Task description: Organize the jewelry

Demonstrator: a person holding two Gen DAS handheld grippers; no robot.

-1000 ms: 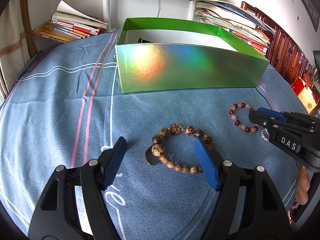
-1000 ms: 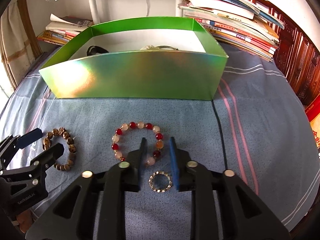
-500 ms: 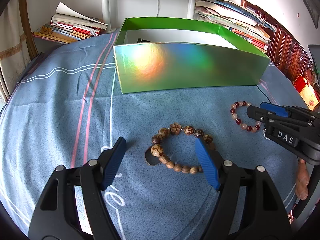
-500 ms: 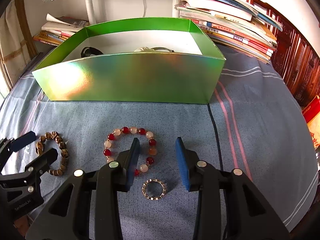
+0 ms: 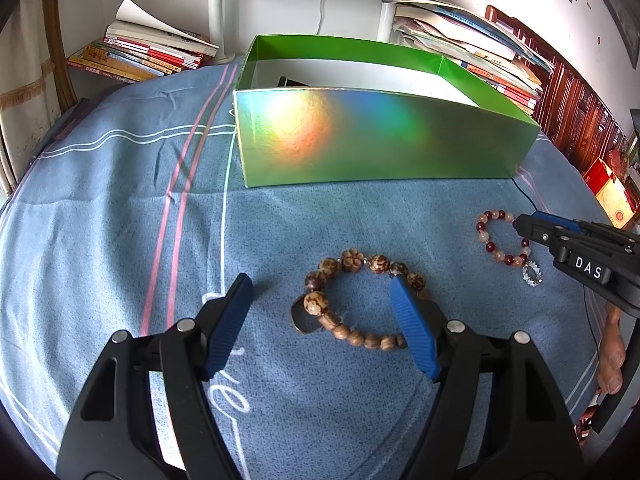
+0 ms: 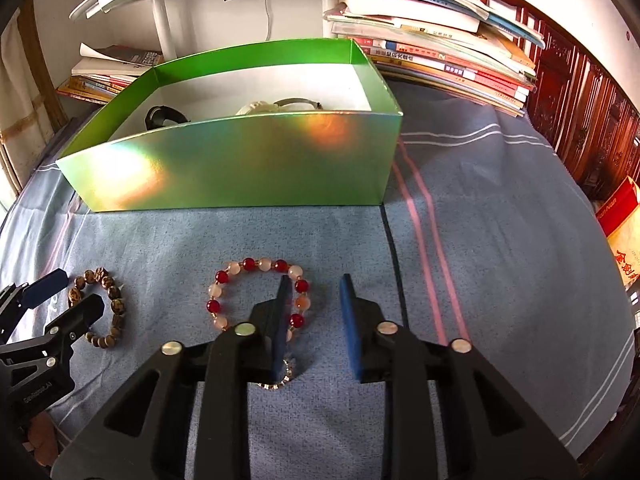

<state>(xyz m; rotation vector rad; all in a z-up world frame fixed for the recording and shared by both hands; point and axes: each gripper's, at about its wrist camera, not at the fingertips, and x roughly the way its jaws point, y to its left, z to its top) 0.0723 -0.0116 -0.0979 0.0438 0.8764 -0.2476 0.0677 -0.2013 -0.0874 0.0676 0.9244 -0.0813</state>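
Left wrist view: the left tongs (image 5: 320,316) are spread wide and empty, low over a blue striped cloth (image 5: 120,208) that covers the tabletop. A wooden bead bracelet (image 5: 356,300) lies flat on the cloth between the two blue fingers (image 5: 414,328), nearer the right one, which overlaps the ring's right edge; its dark tag points toward the camera. Beyond it stands an open green box (image 5: 380,140) with a shimmering front wall. To the right, the right tongs (image 5: 532,228) reach in over a red and pale bead bracelet (image 5: 504,240), with a small sparkly ring (image 5: 531,274) just beside it. Right wrist view: the right tongs (image 6: 314,312) are parted and hold nothing. The red and pale bead bracelet (image 6: 258,292) lies ahead and to the left, so only its right side meets the left finger, which crosses over the beads; the gap itself frames bare cloth. The sparkly ring (image 6: 276,378) is half hidden under that finger's base. The green box (image 6: 240,168) sits straight ahead, already holding a dark band and a pale item. The left tongs (image 6: 60,300) show at far left over the wooden bead bracelet (image 6: 100,304). Judging by this, each hand is nearest its own bracelet, and the right tongs would need to shift left to straddle the beads
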